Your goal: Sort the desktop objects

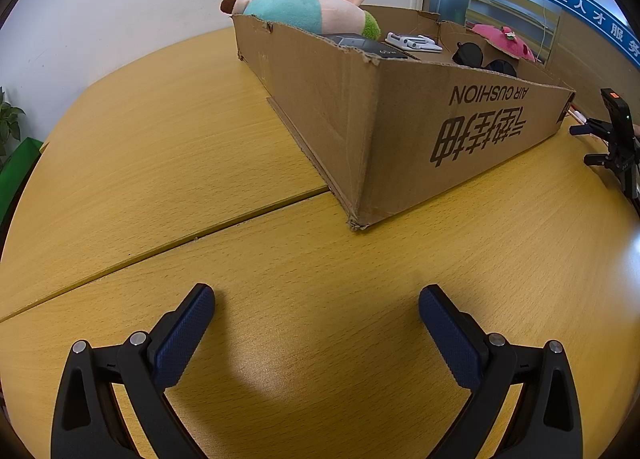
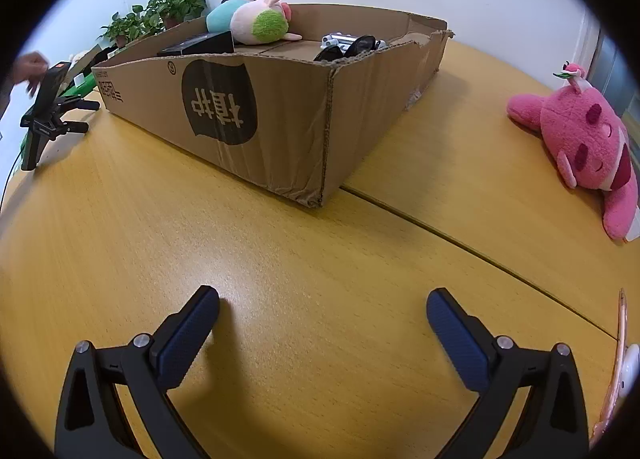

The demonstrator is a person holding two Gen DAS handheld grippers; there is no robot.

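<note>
A low cardboard box (image 1: 400, 131) (image 2: 256, 119) stands on the wooden table. In it lie a teal, pink and green plush toy (image 1: 304, 11) (image 2: 256, 19), a black flat case (image 1: 368, 46) (image 2: 200, 45), a white gadget (image 1: 412, 42) (image 2: 336, 39) and black sunglasses (image 1: 480, 57) (image 2: 352, 47). A pink plush bear (image 2: 588, 143) lies on the table right of the box; its top shows beyond the box in the left wrist view (image 1: 506, 41). My left gripper (image 1: 316, 315) is open and empty above bare table in front of the box corner. My right gripper (image 2: 322, 317) is open and empty likewise.
A phone on a small black tripod (image 1: 616, 131) (image 2: 46, 107) stands at the table edge, with a hand (image 2: 28, 69) by it. Potted plants (image 2: 160, 15) stand behind the box. A pink-rimmed object (image 2: 622, 359) lies at the right edge. A seam (image 2: 460, 239) crosses the tabletop.
</note>
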